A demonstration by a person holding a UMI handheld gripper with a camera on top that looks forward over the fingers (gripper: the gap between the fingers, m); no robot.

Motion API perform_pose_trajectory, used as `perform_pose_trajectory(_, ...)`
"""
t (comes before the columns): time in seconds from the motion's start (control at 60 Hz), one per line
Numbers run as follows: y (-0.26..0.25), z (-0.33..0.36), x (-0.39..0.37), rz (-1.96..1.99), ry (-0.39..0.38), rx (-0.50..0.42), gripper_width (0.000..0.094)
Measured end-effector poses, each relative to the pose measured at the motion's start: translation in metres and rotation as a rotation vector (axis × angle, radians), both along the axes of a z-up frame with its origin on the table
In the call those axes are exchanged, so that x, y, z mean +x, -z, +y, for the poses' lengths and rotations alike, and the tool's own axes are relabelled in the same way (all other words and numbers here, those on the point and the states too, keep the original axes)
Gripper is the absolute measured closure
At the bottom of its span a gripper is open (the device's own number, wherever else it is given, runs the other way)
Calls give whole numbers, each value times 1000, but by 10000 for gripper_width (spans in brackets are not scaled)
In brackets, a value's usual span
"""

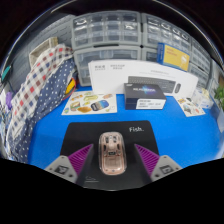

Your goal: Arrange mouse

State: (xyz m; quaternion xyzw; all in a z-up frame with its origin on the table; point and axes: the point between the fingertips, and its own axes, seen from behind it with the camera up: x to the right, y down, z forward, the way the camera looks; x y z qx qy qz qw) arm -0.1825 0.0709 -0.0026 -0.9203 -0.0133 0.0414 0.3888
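Observation:
A translucent pinkish mouse (110, 150) lies on a black mouse pad (135, 131) on the blue table top (50, 140). My gripper (113, 160) is open around it. The mouse stands between the two fingers, with a dark gap showing at each side. The left magenta pad (79, 157) and the right magenta pad (150, 158) flank the mouse's rear half. The mouse's front points away from me, toward the boxes. Its back end is hidden below by the gripper body.
Beyond the pad stand a dark blue box (150, 95) and a white box (120, 68). A flat card package (88, 102) lies to the left, another (196, 103) to the right. Plaid cloth (40, 85) hangs at left. Storage drawers (120, 30) fill the back.

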Motion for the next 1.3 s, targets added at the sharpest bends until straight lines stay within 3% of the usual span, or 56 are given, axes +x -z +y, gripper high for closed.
perform_pose_trajectory(0.017,-3,0,1,5,7,3,25)
perform_pose_trajectory(0.067,-16,-1,6,14,20,25,93)
perform_pose_trajectory(0.317,-111,-45,43,32,30,143,67)
perform_pose_trajectory(0.6,-189,-151,145,-17,72,254,69)
perform_pose_trajectory(0.9,-211,-252,227,-22,63,289,81)
perform_pose_trajectory(1.3,-213,-306,242,-12,56,274,82)
